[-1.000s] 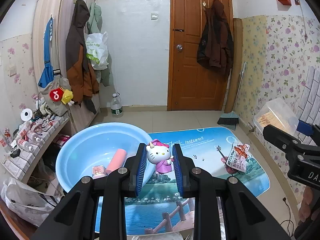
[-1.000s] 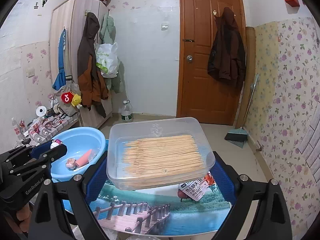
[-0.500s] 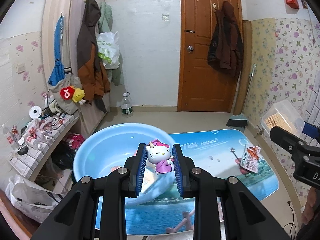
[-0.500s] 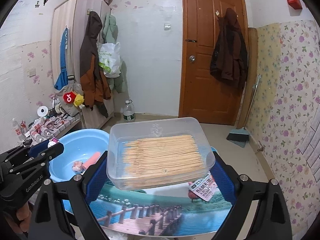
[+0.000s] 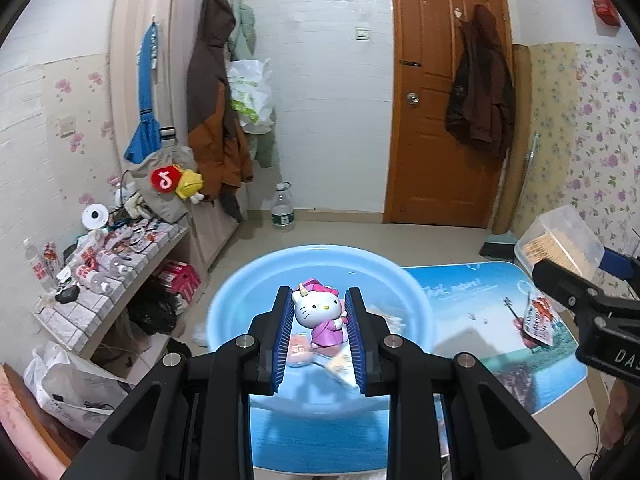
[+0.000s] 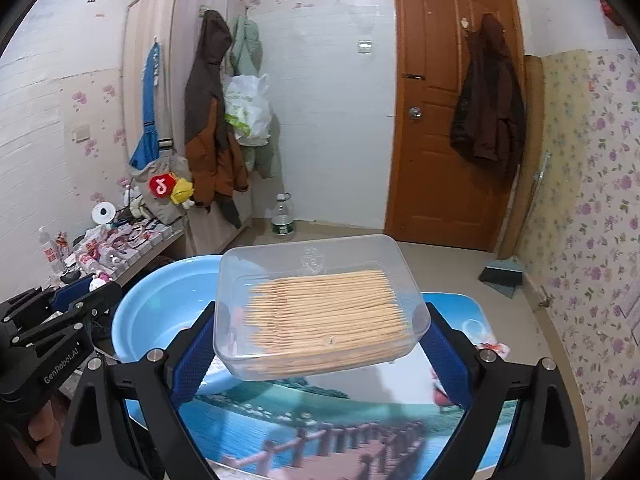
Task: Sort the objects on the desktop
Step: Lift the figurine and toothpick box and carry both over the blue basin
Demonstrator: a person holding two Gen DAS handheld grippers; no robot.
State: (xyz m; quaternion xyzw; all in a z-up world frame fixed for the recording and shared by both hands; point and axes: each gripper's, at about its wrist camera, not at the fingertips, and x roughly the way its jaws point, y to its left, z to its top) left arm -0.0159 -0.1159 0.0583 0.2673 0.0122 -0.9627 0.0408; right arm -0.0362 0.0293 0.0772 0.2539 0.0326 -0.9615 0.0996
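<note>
A small cat figurine (image 5: 320, 320) in a pink dress is clamped upright between the blue pads of the left gripper (image 5: 320, 336), and it is held in the air above the round blue basin (image 5: 420, 312). Inside the basin, a few small items are seen under the figurine, too blurred to be told apart. The basin's far rim is seen past the figurine's head, and bare basin floor is left open on both sides of it. The right gripper (image 6: 320, 332) is closed on the two short sides of a clear plastic box (image 6: 320, 304) filled with thin wooden sticks; the box is carried roughly level, over the basin's right edge and the table (image 6: 320, 432), which is covered with a printed mat showing a bridge and water. A red and white snack packet (image 5: 536, 320) is seen lying near the table's right edge, well apart from the basin. Between the basin and the packet a wide stretch of mat is left bare. At the left, a cluttered shelf (image 5: 104, 272) is seen just beyond the basin, below its rim.
</note>
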